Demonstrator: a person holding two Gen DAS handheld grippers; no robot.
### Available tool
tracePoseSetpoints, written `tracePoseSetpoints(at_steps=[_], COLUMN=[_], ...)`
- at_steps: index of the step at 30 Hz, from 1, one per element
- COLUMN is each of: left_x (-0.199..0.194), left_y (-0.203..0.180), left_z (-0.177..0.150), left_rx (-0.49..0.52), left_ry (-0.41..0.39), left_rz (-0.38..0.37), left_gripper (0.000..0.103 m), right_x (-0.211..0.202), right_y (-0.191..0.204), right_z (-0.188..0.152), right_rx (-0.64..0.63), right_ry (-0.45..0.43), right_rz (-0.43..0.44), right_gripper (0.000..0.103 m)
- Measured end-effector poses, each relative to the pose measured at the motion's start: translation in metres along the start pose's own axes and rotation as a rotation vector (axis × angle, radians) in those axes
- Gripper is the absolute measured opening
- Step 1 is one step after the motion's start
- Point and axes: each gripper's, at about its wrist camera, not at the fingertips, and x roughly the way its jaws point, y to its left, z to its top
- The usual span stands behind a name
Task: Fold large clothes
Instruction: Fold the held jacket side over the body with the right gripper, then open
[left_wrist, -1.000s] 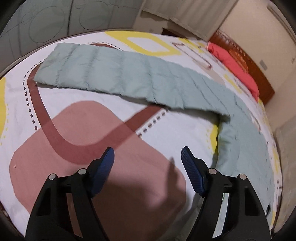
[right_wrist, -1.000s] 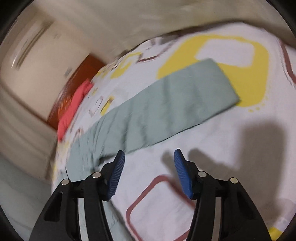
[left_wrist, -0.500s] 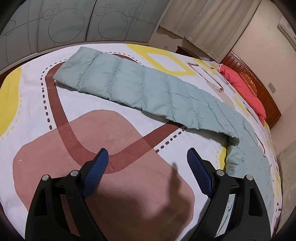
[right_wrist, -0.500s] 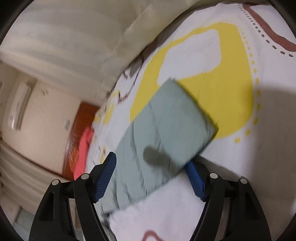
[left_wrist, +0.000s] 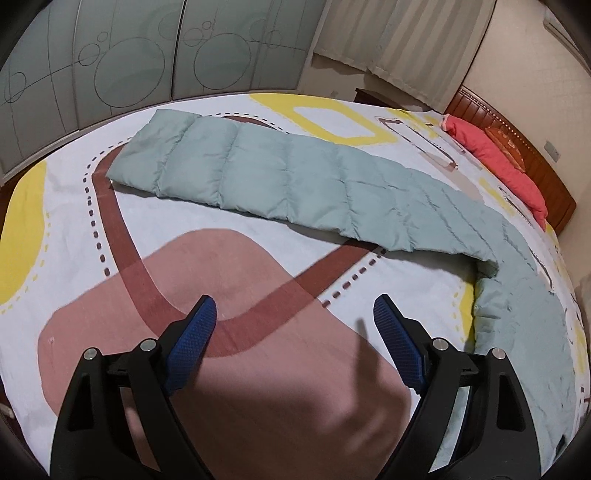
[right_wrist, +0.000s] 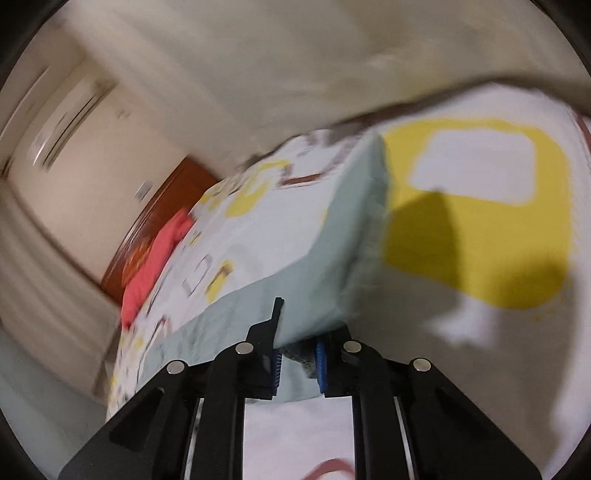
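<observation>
The right tool (right_wrist: 297, 360), open a moment ago, is now being closed on the near end of the pale green quilt (left_wrist: 317, 184) stretched across the bed (left_wrist: 236, 280), so a fold is judged begun, while the left tool (left_wrist: 295, 343) is held wide and empty.

quilt (left_wrist: 295, 177): puffy matt cloth | headboard (left_wrist: 517, 147): glossy wood | sheet (left_wrist: 221, 240): smooth cloth

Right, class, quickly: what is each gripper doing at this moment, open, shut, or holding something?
Left gripper: open, nothing between its fingers, above the bedspread.
Right gripper: closing on the edge of the green quilt, cloth pinched between its fingers.
</observation>
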Motion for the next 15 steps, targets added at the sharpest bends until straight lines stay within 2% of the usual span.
tracePoseSetpoints(at_steps=[7,15], left_x=[0.008,0.012], left_y=[0.011,0.014], left_z=[0.007,0.006], left_rx=[-0.019,-0.004], left_ry=[-0.001,-0.011], left_rz=[-0.006,-0.001], left_gripper=[0.09,0.094], right_x=[0.023,0.066], right_y=[0.087,0.204], right_z=[-0.024,-0.083], right_rx=[-0.181,-0.366], right_ry=[0.081,0.213], right_rz=[0.074,0.211], right_gripper=[0.013,0.008])
